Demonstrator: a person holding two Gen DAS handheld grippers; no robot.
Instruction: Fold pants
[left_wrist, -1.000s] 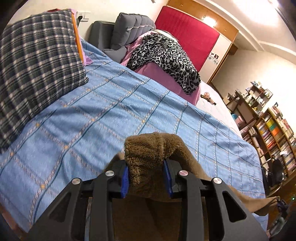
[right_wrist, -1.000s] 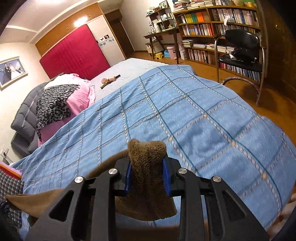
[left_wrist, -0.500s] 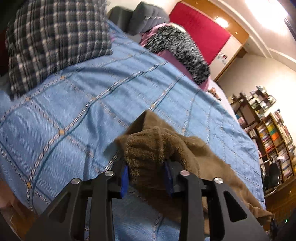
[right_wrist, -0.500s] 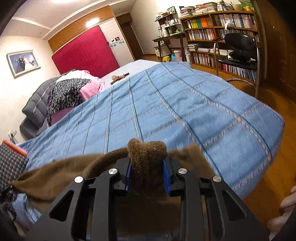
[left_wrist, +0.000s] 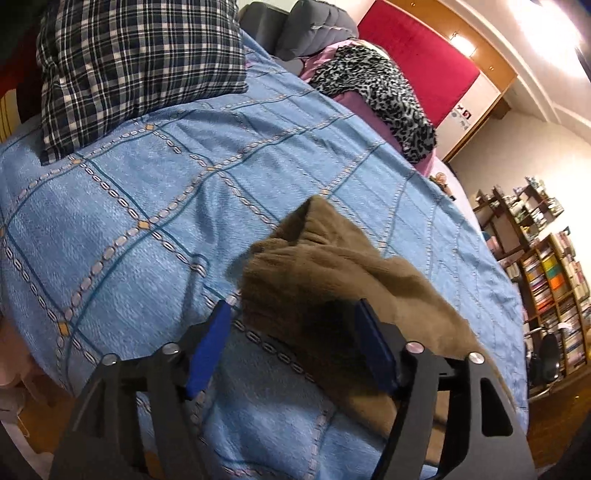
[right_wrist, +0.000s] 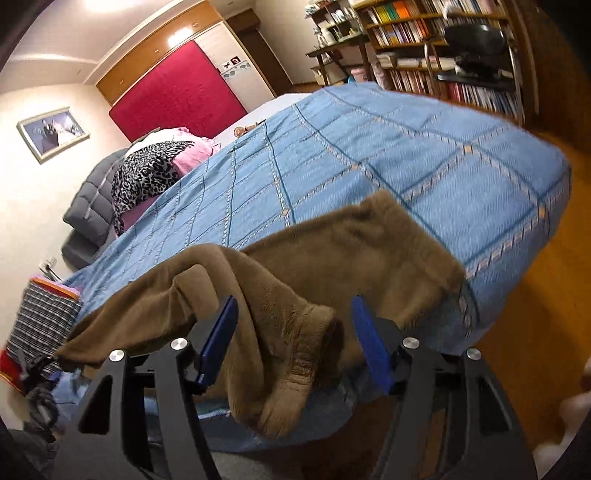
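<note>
Brown fleece pants (left_wrist: 332, 266) lie bunched on the blue checked bedspread (left_wrist: 147, 184) near the bed's front edge. My left gripper (left_wrist: 291, 310) is opening over one end of them. Its left pad stands clear of the cloth, and the fabric rests loosely by its right pad. In the right wrist view the pants (right_wrist: 369, 251) spread over the bedspread (right_wrist: 406, 147), and a folded end droops over the bed's edge between the fingers of my right gripper (right_wrist: 293, 306). That gripper's jaws are opening too, and neither blue pad presses on the cloth.
A plaid pillow (left_wrist: 129, 62) lies at the bed's far left, and a leopard-print cloth (left_wrist: 380, 85) on pink bedding lies by the red headboard. Bookshelves (left_wrist: 546, 280) and a black chair (right_wrist: 472, 40) stand beyond the bed. The wooden floor (right_wrist: 535, 295) shows at its right edge.
Both grippers came down to the bed's front edge with the pants and let go: the pads that pinched the fleece now stand wide apart. The cloth has settled onto the bedspread.
</note>
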